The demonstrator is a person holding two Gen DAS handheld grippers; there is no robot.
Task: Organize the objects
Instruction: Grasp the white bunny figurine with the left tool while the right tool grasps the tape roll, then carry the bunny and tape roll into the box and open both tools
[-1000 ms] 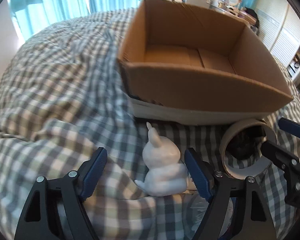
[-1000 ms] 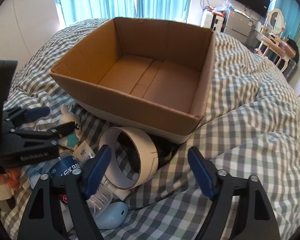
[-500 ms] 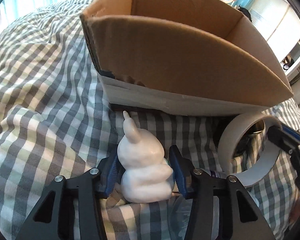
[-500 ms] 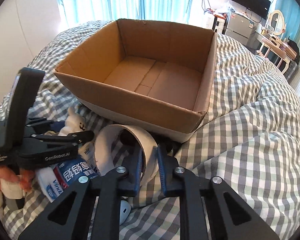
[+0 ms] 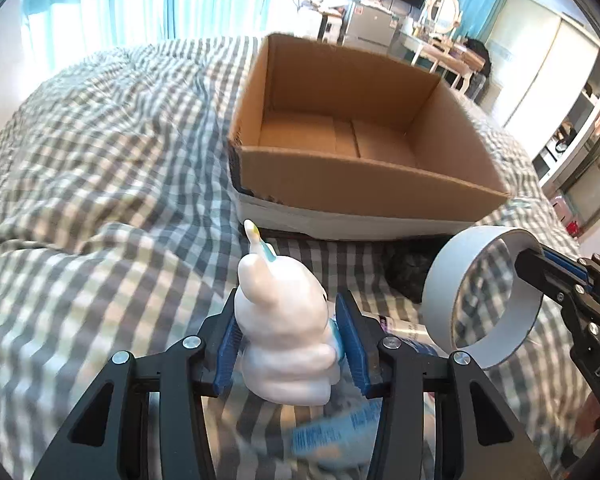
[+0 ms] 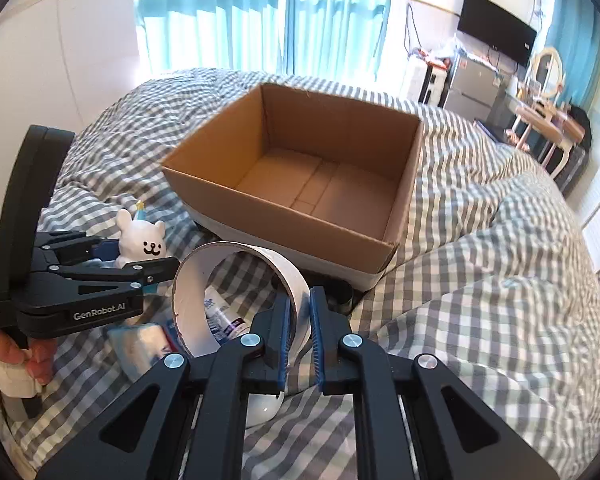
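Note:
My left gripper (image 5: 286, 340) is shut on a white bunny figurine (image 5: 284, 328) with a small blue-and-yellow hat and holds it above the checked bedspread. The figurine also shows in the right wrist view (image 6: 142, 242), face toward the camera. My right gripper (image 6: 300, 332) is shut on the wall of a wide white tape roll (image 6: 244, 276), lifted off the bed; the roll shows at the right of the left wrist view (image 5: 480, 296). An open, empty cardboard box (image 5: 364, 184) stands just beyond both grippers, also in the right wrist view (image 6: 300, 224).
Below the grippers lie a plastic bottle with a blue label (image 6: 224, 320), a pale blue packet (image 6: 140, 344) and a white rounded object (image 6: 260, 408). A dark item (image 5: 408, 276) lies against the box's base. Furniture stands beyond the bed.
Both grippers have risen from the bed with their objects: the bunny and the tape roll now hang higher, and the box's inside floor is back in view of the left wrist.

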